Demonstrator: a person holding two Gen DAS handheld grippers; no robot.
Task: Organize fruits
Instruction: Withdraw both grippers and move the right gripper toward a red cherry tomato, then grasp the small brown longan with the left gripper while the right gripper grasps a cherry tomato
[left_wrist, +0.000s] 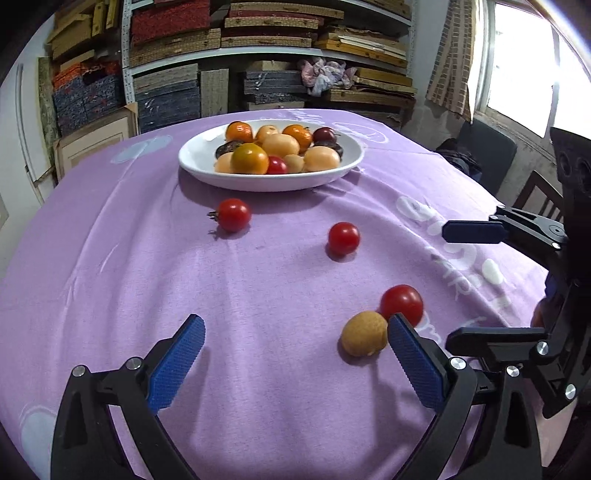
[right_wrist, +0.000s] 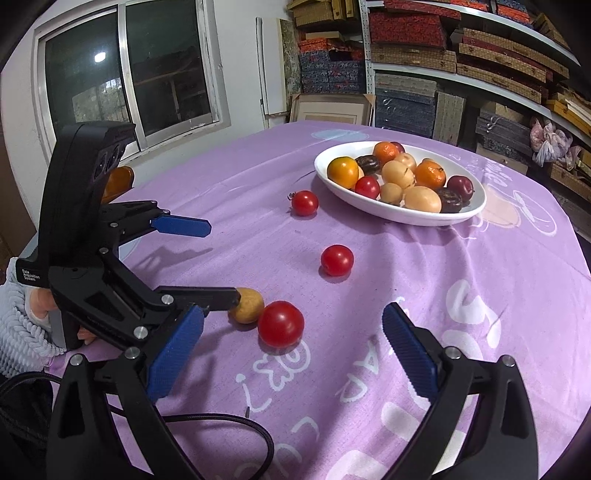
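A: Tan fruit (left_wrist: 364, 333) lies on the cloth just inside the left gripper's (left_wrist: 295, 354) right finger; a red tomato (left_wrist: 402, 304) sits just beyond.

B: Both grippers, right gripper (right_wrist: 291, 354) included, stand spread and empty. Step: approach. Next: centre, then close.
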